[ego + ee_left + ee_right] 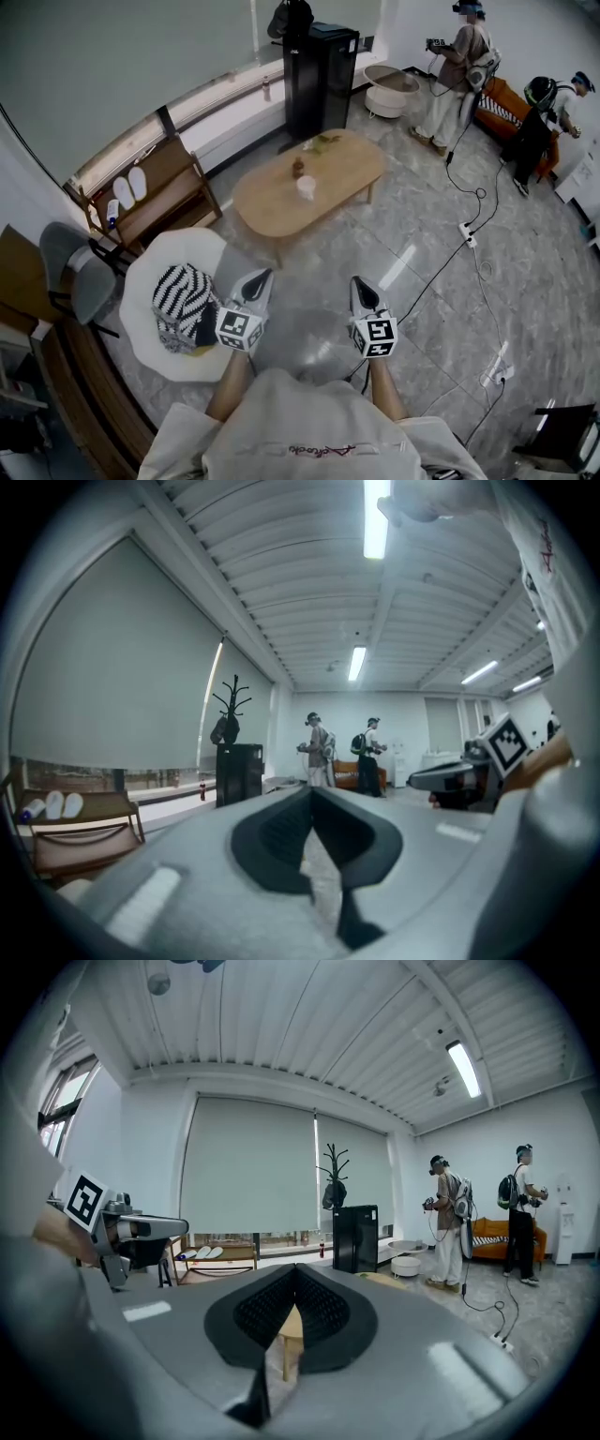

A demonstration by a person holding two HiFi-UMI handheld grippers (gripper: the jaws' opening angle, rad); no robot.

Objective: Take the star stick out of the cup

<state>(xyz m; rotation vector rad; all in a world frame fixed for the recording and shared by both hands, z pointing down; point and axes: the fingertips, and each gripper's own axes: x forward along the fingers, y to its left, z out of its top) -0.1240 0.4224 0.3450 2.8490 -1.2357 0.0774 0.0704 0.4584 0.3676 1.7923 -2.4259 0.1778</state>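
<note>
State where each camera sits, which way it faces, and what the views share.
Head view: on the person's head, steeply down at wooden table, cup, both forearms, left gripper, right gripper.
Left gripper view: on left gripper, level along shut jaws toward black cabinet; right gripper at right.
Right gripper view: on right gripper, along shut jaws at wooden table; left gripper at left.
Shared: black cabinet, two people.

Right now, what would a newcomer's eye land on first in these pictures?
The left gripper and right gripper jut out low in the head view, fingers shut and empty. Ahead of them stands an oval wooden table with a white cup on it, some way off. A striped cushion lies on the white seat at the left, and a person stands at the top right.
</note>
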